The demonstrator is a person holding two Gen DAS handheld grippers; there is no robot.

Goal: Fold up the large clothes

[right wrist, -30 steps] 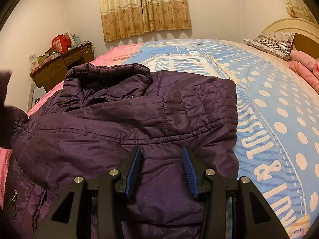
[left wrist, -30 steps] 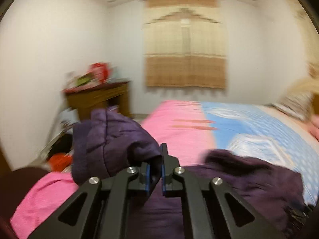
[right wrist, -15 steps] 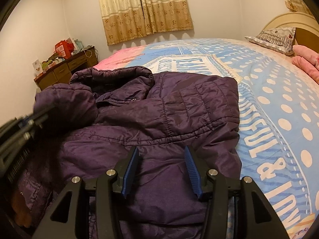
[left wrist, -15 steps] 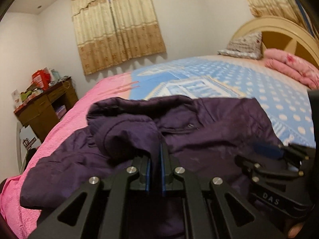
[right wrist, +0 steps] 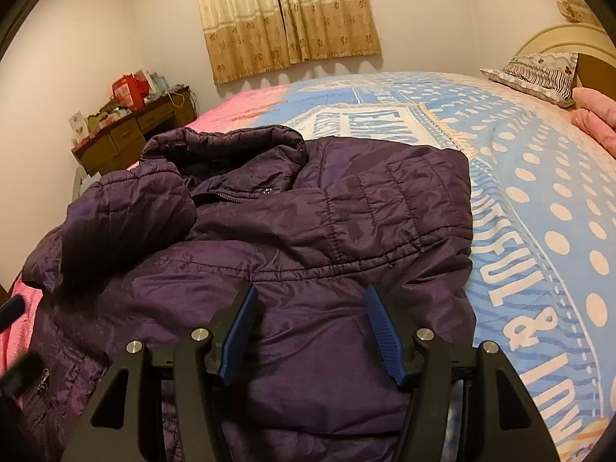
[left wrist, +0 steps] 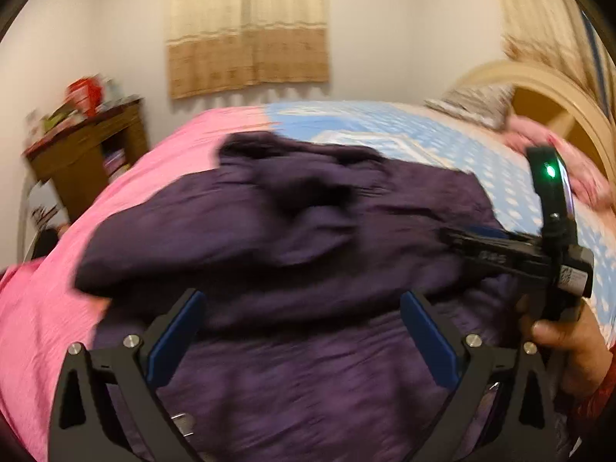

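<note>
On the bed [right wrist: 539, 200], the purple jacket [right wrist: 308, 238] lies spread across the seam where pink bedding meets blue, collar toward the curtains [right wrist: 285, 15], zip side up. Its sleeve [right wrist: 127, 211] on the pink side now lies folded in over the chest, a rounded hump beside the collar. That's a sensible placing: with the arm tucked in, the body makes a tidier block for the folds to come.

The left tool [left wrist: 300, 331] hovers over the lower front with its jaws flung wide; they have just been opening, and nothing sits between the blue pads [left wrist: 173, 335], only fabric lying underneath. So the sleeve is let go and rests on its own. This view is smeared with blur, so fine detail is lost.

The right tool [right wrist: 308, 319] points down at the middle of the jacket, jaws partly spread and just been opening too, pads clear of the cloth, gripping nothing. In the left view a hand [left wrist: 569, 342] holds it over the blue-side edge.

My read: one sleeve fold down, and the far shoulder on the blue side looks already squared in. Likely next is the hem, brought up toward the collar.
</note>
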